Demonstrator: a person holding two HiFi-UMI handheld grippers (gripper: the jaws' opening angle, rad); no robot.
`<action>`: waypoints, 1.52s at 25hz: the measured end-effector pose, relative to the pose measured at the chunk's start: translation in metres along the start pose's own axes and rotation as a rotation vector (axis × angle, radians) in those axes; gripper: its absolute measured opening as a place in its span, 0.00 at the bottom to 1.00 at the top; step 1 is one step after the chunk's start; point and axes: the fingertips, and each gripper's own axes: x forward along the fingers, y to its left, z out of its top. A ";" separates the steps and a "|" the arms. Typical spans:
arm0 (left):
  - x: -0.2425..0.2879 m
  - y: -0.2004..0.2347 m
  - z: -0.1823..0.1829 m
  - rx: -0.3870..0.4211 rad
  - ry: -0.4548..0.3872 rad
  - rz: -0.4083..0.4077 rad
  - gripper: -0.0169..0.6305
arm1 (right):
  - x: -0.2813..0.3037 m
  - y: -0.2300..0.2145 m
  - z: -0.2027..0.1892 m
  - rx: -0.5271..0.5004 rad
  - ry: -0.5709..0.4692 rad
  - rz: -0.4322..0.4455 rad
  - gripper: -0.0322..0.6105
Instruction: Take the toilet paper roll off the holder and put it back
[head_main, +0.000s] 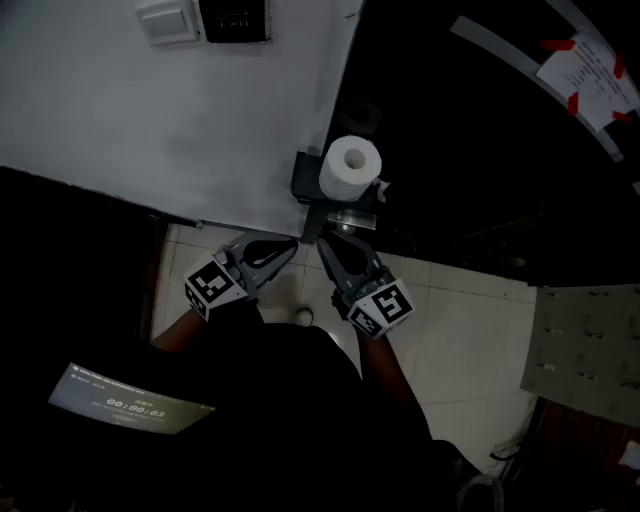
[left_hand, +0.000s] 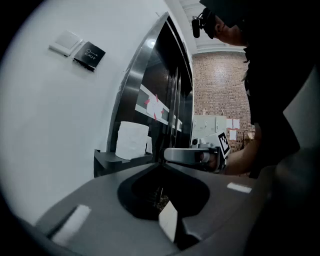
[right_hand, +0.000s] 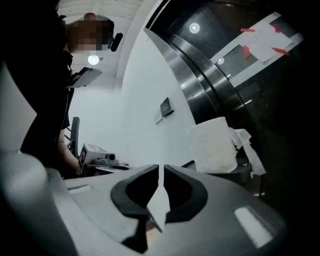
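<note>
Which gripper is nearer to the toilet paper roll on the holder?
Right. The right gripper points up just below the toilet paper roll; the left gripper sits beside it, farther to the lower left. Neither touches the roll.

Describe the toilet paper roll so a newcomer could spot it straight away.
Find the white wall where it meets the black curved panel. At that edge a small dark holder juts out, and the toilet paper roll stands upright on it. It is the only white cylinder there, hollow core facing up.
</note>
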 end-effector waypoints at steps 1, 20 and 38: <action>0.001 0.000 0.000 0.001 -0.001 -0.001 0.03 | -0.001 -0.005 0.002 -0.009 -0.003 -0.021 0.09; -0.001 0.002 0.000 -0.009 0.004 0.020 0.03 | 0.023 -0.100 0.047 -0.085 0.076 -0.424 0.89; -0.019 0.022 -0.002 -0.023 -0.001 0.043 0.03 | 0.058 -0.115 0.047 -0.186 0.175 -0.489 0.74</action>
